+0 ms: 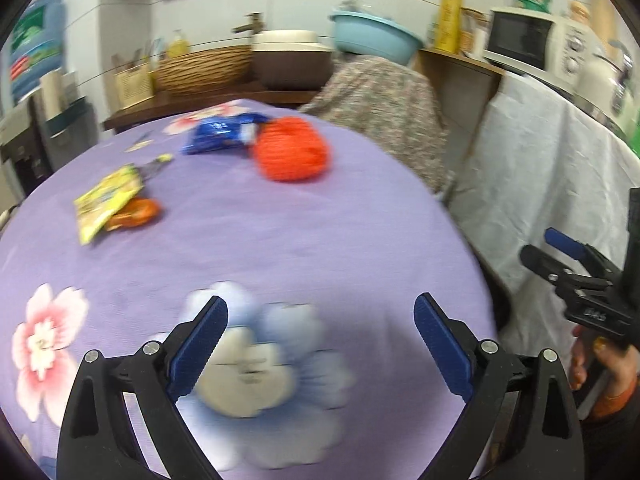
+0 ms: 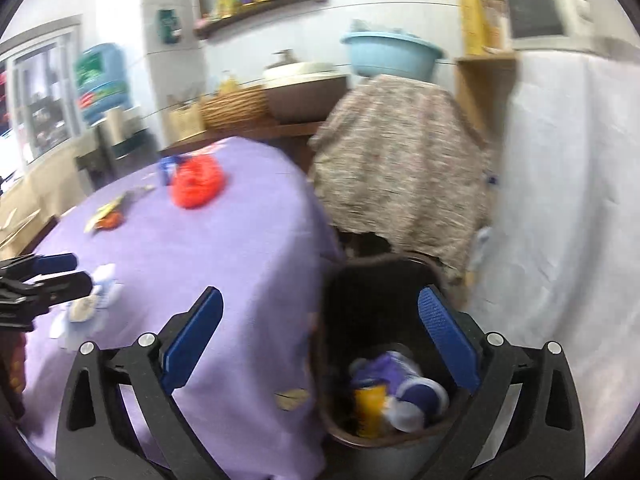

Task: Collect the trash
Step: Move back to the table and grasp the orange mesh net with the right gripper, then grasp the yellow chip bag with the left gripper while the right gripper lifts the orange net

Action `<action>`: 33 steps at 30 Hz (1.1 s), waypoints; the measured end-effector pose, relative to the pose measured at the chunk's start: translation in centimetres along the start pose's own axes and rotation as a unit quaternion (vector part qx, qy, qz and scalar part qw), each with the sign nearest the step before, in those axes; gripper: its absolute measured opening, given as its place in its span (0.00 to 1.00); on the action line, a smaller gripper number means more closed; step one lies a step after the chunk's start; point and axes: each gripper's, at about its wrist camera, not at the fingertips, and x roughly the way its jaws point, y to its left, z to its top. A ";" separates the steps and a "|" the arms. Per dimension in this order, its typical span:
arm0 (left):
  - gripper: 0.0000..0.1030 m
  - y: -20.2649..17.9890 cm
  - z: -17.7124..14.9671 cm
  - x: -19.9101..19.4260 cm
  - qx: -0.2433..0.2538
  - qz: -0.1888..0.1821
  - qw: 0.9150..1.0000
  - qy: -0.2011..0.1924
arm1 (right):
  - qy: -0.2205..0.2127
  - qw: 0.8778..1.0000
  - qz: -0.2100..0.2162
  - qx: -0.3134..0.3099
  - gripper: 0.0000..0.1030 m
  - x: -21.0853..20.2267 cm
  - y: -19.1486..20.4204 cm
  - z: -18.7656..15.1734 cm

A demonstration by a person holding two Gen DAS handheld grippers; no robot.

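A table with a purple flowered cloth point(image 1: 280, 240) carries trash: a red crumpled bag point(image 1: 292, 152), a blue wrapper point(image 1: 218, 134), a yellow wrapper point(image 1: 106, 200) over an orange wrapper point(image 1: 138, 212). My left gripper point(image 1: 320, 344) is open and empty above the near part of the table. My right gripper point(image 2: 320, 344) is open and empty above a dark bin point(image 2: 384, 280) that stands on the floor beside the table and holds several pieces of trash point(image 2: 396, 392). The red bag point(image 2: 198, 180) also shows in the right wrist view. The right gripper point(image 1: 560, 248) shows at the right edge of the left wrist view.
A patterned cloth covers something behind the bin point(image 2: 400, 168). A white sheet point(image 2: 560, 200) hangs to the right. A wooden counter at the back holds a wicker basket point(image 1: 200, 68), a sink bowl point(image 1: 292, 56) and a blue basin point(image 1: 372, 36). A microwave point(image 1: 524, 40) stands at the right.
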 end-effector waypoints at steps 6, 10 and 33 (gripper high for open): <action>0.90 7.0 -0.4 -0.7 -0.048 0.055 0.997 0.000 | 0.016 0.997 0.066 -0.034 0.94 1.9 5.1 1.8; 0.90 10.4 -0.4 -1.4 -0.070 0.081 0.994 -0.003 | 0.029 0.992 0.095 -0.075 0.94 4.0 8.6 3.7; 0.91 18.7 3.9 2.4 -0.085 0.108 0.990 0.013 | 0.105 0.976 0.017 -0.190 0.19 19.5 17.7 10.2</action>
